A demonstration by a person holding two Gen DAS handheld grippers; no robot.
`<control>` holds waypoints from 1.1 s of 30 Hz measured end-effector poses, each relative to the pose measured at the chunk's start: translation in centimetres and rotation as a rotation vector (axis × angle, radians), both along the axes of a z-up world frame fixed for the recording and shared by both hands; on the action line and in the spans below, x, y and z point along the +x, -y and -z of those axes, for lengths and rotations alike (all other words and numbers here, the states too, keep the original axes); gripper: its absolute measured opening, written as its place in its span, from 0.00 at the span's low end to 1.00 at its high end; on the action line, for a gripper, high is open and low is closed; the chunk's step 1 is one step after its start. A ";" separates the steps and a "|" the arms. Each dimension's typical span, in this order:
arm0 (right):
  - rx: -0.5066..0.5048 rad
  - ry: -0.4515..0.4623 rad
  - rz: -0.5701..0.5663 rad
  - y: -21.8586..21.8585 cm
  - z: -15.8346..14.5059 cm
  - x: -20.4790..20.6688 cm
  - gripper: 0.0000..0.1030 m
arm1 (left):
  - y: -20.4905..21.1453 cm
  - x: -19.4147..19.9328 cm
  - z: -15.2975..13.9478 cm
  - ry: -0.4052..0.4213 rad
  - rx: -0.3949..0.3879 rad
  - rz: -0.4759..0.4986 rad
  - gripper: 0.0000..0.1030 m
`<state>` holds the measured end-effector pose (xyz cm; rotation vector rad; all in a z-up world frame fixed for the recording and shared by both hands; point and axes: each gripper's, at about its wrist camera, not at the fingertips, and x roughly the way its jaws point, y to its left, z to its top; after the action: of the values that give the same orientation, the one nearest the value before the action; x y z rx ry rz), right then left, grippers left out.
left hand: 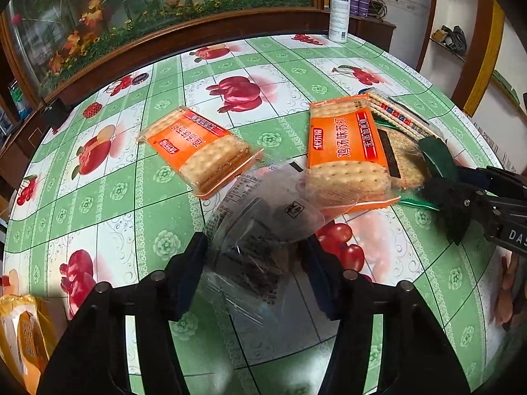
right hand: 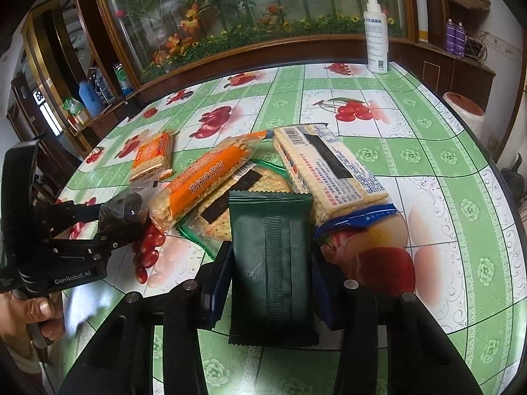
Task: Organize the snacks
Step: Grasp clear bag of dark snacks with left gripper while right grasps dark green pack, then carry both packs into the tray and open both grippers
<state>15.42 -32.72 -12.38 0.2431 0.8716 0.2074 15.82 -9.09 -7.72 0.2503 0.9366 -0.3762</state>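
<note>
My left gripper is shut on a clear packet with a dark snack inside, held just above the fruit-print tablecloth. My right gripper is shut on a dark green packet, both pads pressing its sides. Beyond it lies a pile of cracker packs: an orange pack leaning on a green-edged one, and a blue-and-white pack to the right. A second orange pack lies apart to the left. The left gripper also shows at the left of the right wrist view.
A white spray bottle stands at the table's far edge before a wooden-framed floral panel. A yellow bag sits at the near left. A person's hand holds the left gripper's handle. The round table edge curves along the right.
</note>
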 end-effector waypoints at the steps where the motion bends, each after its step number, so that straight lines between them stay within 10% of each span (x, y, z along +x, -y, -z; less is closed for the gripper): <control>1: 0.006 0.001 0.000 0.1 0.0 0.0 0.44 | -0.2 -0.1 -0.1 -0.001 -0.012 -0.005 0.54; 33: 0.080 0.090 -0.096 -2.1 -1.9 -1.5 0.44 | -8.2 -9.7 -2.5 0.117 -0.240 -0.233 0.40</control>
<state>13.94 -30.59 -10.52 0.2645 0.7876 0.3408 6.16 -0.89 -5.25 -0.0565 0.7871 -0.2527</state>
